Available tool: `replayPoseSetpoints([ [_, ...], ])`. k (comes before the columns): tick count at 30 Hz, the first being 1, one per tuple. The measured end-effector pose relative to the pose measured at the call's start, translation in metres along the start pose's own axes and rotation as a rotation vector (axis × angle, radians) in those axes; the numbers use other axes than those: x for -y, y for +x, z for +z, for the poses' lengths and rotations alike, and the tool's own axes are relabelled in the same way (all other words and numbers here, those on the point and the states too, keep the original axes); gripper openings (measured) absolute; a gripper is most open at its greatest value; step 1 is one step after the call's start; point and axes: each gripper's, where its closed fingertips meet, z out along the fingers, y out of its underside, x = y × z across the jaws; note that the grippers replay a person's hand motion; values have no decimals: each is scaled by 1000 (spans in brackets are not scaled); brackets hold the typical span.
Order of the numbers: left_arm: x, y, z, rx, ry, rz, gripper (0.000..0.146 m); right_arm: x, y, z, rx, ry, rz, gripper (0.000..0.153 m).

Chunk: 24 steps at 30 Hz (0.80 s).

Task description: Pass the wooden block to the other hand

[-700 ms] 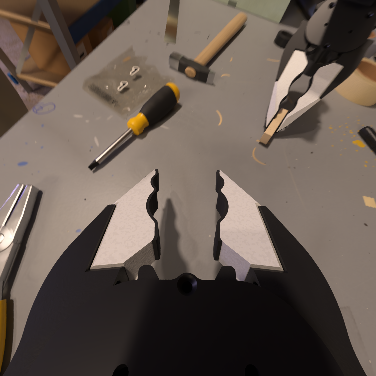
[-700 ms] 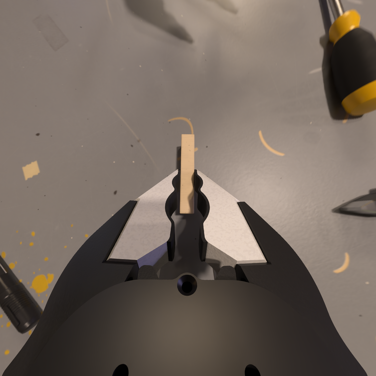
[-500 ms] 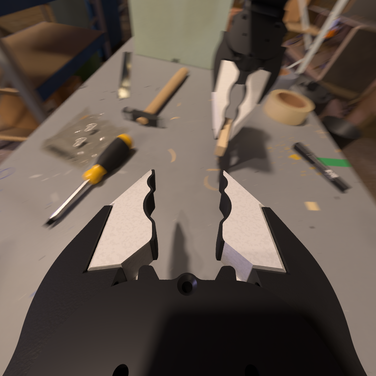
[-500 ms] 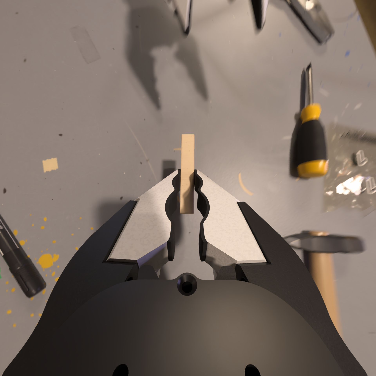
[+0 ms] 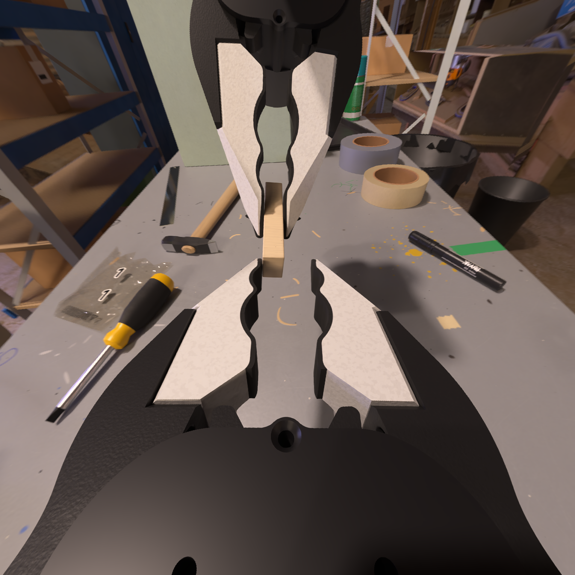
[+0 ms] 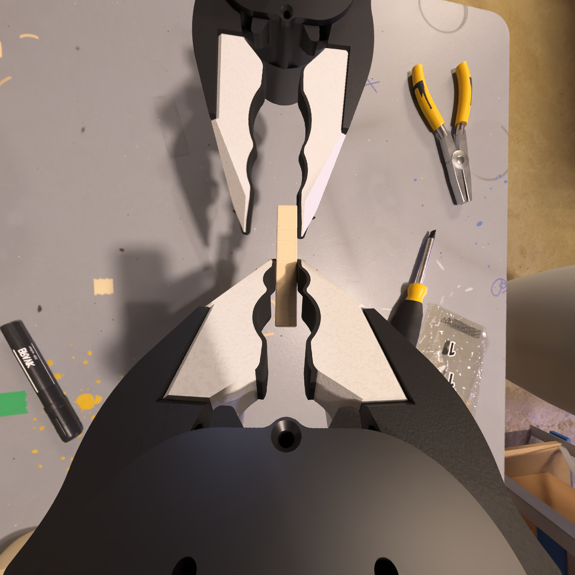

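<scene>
Between the two facing grippers, above the grey workbench [image 5: 466, 389], the handover is being set up. The wooden block [image 6: 286, 267] is pinched near the tips of the right gripper [image 6: 286, 264], its jaws narrowed onto the block's sides, with the free end sticking out forward. That free end is presented to the left gripper [image 5: 285, 264], whose jaws are held wide and empty. In the left wrist view the block [image 5: 273, 245] is seen just at the tips, close against the left-hand finger and off the centre of the gap; in the right wrist view it sits likewise near one finger of the left gripper [image 6: 273, 233]. Whether that finger is actually touched cannot be told.

For a clean pass, a small sideways correction would be wanted so the block is centred in the gap, then a short advance so more of the free end is covered by the pads. Only then should the jaws be closed, and the right grip kept firm until the left is judged secure; a release too soon risks a drop.

Below, a screwdriver [image 5: 124, 323], a hammer [image 5: 199, 230], a black marker [image 5: 457, 261], two tape rolls [image 5: 395, 189], a plastic bag [image 5: 102, 289] and pliers [image 6: 448, 130] are left lying on the bench, well clear of the exchange.
</scene>
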Motion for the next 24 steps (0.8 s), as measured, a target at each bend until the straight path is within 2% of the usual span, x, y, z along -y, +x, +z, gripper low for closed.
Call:
replayPoseSetpoints([
  [5,-1,-3,-4,54,-3,56,13,6,-2,1,2,31,24,14],
  [12,2,-4,-5,41,56,19,13,10,-1,-3,-7,130,69,15],
  [22,-1,-5,1,44,41,9,12,3,-1,-2,-9,197,116,15],
  [23,-1,-6,1,50,42,8,12,2,1,-4,-27,225,131,16],
  [24,-2,-7,0,55,44,6,12,1,3,-8,-46,258,150,25],
])
